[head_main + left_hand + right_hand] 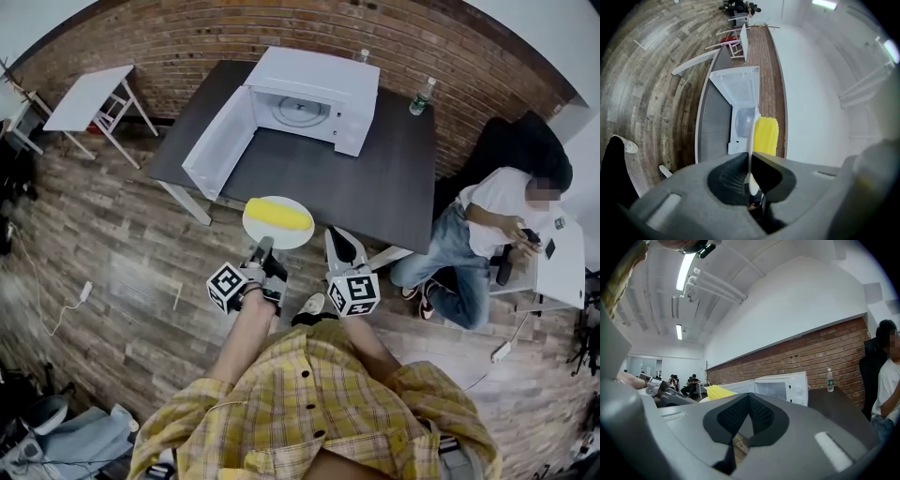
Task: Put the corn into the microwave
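Head view: left claw clamped on near rim of plate; corn crosswise on it, just beyond; microwave upper centre, door swung left, free bench between. Left gripper view: microwave mouth dead ahead. Right gripper view: right claw closed, empty.

Left gripper jaws pinch the plate; right gripper jaws are together, empty.
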`<state>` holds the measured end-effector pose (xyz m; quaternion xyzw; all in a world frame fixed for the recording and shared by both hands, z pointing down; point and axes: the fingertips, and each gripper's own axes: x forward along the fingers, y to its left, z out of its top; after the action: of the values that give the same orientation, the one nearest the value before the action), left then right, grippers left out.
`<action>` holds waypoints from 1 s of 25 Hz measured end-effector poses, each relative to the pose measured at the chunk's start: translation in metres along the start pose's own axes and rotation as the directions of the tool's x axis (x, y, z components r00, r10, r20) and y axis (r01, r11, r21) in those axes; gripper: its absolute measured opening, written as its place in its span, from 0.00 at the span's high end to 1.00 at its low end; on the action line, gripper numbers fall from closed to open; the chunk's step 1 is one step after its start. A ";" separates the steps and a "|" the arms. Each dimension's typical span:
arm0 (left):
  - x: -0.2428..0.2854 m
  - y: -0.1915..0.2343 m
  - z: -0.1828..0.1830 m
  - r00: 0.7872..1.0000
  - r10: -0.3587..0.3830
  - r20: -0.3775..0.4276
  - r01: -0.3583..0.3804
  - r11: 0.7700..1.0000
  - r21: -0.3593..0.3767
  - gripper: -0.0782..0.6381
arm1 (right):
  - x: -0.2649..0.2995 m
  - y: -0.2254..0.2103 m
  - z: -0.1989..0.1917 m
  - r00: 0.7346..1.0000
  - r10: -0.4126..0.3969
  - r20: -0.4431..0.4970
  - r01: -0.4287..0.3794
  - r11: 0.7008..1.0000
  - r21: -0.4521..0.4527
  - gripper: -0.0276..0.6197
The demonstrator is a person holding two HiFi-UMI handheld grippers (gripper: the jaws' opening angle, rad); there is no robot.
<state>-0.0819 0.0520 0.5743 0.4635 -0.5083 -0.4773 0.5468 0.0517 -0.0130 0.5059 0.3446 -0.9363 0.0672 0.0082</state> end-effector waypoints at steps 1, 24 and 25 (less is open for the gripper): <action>0.008 -0.001 0.002 1.000 0.003 0.001 -0.003 1.000 -0.003 0.87 | 0.006 -0.006 -0.001 1.000 -0.001 -0.005 0.001 1.000 0.004 0.95; 0.160 -0.016 0.031 0.999 -0.006 0.034 0.007 1.000 -0.011 0.86 | 0.116 -0.097 0.009 0.999 0.031 0.012 -0.032 0.999 0.033 0.96; 0.163 -0.016 0.032 0.999 -0.003 0.034 0.003 1.000 -0.010 0.86 | 0.118 -0.099 0.010 0.999 0.030 0.013 -0.030 0.999 0.033 0.96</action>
<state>-0.1099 -0.1125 0.5787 0.4533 -0.5146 -0.4885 0.5395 0.0254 -0.1650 0.5148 0.3311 -0.9401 0.0803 -0.0045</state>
